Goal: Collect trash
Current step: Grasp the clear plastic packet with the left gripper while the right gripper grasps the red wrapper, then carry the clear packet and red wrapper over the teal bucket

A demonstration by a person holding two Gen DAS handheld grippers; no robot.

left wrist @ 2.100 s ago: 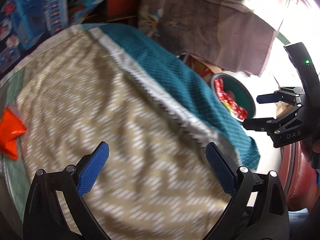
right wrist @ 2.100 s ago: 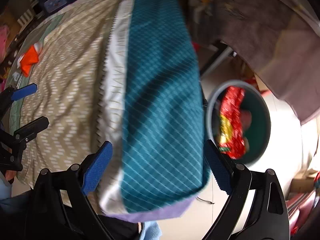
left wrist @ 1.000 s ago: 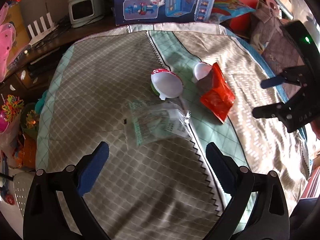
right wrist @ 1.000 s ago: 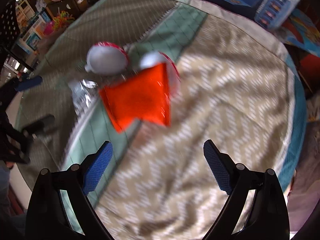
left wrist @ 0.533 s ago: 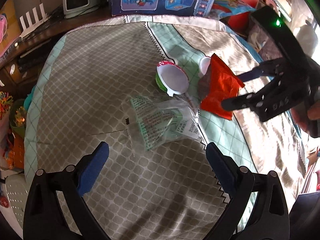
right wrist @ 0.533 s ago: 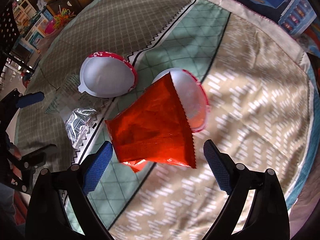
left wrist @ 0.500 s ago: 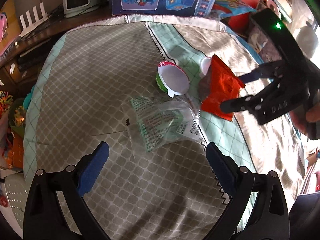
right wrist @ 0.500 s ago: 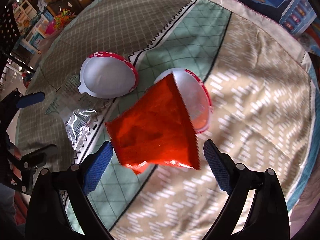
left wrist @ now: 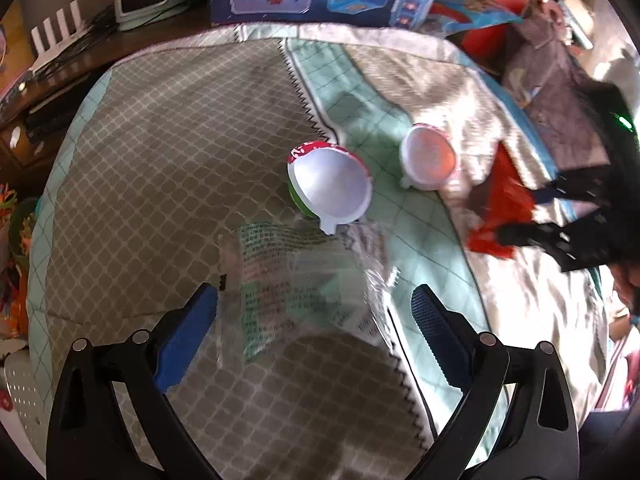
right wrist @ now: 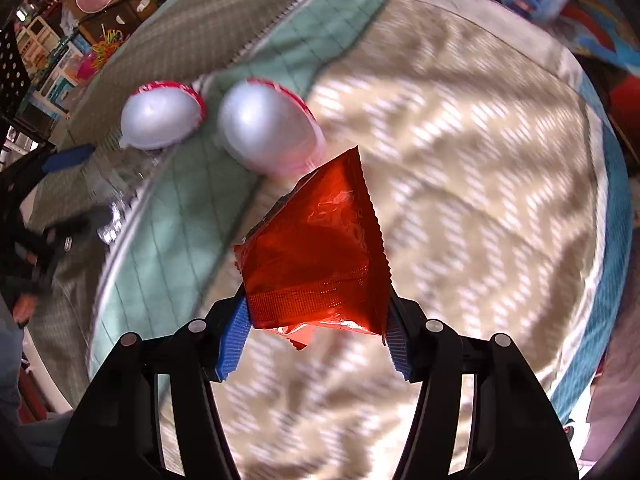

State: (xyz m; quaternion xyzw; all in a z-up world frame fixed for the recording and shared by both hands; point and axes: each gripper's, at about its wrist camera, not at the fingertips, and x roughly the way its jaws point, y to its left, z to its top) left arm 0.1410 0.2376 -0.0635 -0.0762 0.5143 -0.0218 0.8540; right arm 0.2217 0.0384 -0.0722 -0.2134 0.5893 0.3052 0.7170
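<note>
Right claw (right wrist: 316,332) just closing around red wrapper (right wrist: 320,264) above quilt (right wrist: 480,160)

Both wrist views steeply down, bedspread (left wrist: 168,168) shared

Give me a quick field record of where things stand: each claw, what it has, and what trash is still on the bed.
right claw: jaws have just been closing, pads pressing both sides of the red wrapper
left claw: open, straddling the clear plastic bag, not gripping it
still lying on the quilt: clear plastic bag, green-sided cup, second cup
cups: both tipped on their sides, apart from each other
bin: not in view
</note>
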